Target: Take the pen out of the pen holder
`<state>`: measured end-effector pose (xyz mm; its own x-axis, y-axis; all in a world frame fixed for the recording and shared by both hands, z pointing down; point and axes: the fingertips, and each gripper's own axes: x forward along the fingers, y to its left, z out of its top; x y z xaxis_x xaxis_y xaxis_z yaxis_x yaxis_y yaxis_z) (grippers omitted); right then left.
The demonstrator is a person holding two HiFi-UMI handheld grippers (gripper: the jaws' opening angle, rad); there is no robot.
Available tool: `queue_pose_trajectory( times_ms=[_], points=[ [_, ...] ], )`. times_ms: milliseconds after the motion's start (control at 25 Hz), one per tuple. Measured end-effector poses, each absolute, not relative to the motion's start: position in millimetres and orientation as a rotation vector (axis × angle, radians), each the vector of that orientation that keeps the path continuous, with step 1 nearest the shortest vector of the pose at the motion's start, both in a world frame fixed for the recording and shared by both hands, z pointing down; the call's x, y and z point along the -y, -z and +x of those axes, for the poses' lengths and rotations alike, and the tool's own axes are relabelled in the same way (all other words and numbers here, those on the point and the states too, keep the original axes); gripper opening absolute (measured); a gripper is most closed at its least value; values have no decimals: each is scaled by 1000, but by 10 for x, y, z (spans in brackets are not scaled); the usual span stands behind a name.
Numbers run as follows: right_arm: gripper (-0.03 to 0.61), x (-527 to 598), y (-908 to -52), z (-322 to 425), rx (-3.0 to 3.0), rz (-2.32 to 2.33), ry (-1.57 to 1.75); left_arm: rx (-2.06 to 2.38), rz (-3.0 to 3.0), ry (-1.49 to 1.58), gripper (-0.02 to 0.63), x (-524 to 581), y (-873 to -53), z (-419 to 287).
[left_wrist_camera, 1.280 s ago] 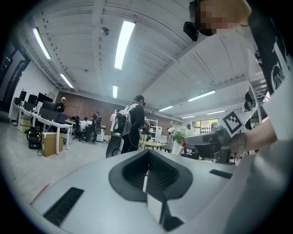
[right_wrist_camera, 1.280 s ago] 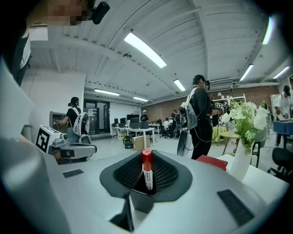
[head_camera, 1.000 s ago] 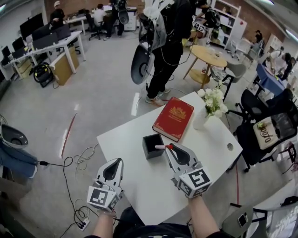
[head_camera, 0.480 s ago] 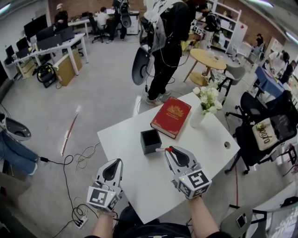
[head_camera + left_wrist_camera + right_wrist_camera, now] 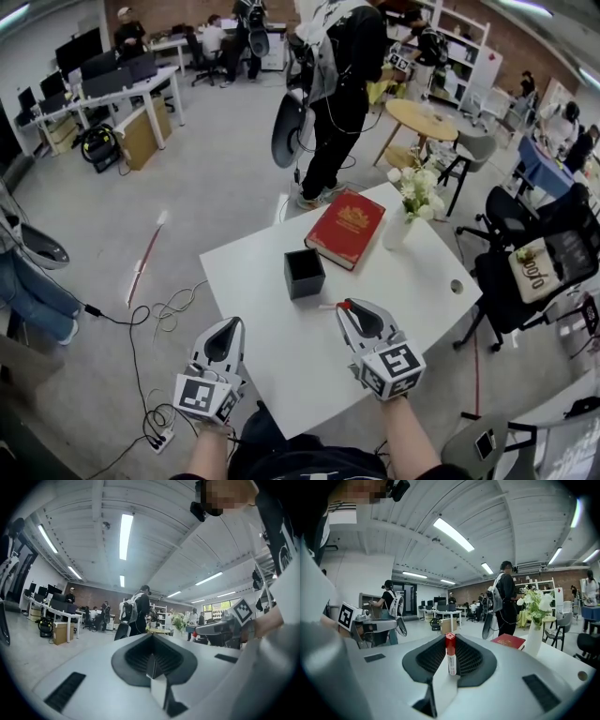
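right gripper [image 5: 345,307] was pinching the pen [image 5: 450,654] crosswise at its tips, so the pen was already clear of the black pen holder [image 5: 304,273], hanging near it over the table [image 5: 272,361]. left gripper [image 5: 232,324] looked pressed together, probably empty, just waiting alongside.

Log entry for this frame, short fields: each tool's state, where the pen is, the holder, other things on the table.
right tool: shut on red-capped pen
left tool: shut, empty, at left edge of white table
pen holder: black, upright on the table, apart from the pen
task stage: pen out of holder
other items: red book, vase of white flowers
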<state>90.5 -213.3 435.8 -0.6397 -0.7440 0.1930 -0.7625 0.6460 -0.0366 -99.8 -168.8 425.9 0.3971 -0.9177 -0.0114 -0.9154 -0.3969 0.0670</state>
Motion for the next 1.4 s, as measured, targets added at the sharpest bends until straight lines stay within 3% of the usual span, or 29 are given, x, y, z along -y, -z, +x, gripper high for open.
queue_pose_trajectory(
  times_ms=[1400],
  points=[
    [72, 1440, -4566, 1048, 2677, 1159, -193, 1819, 2504, 42, 3, 959, -4268, -1107]
  ],
)
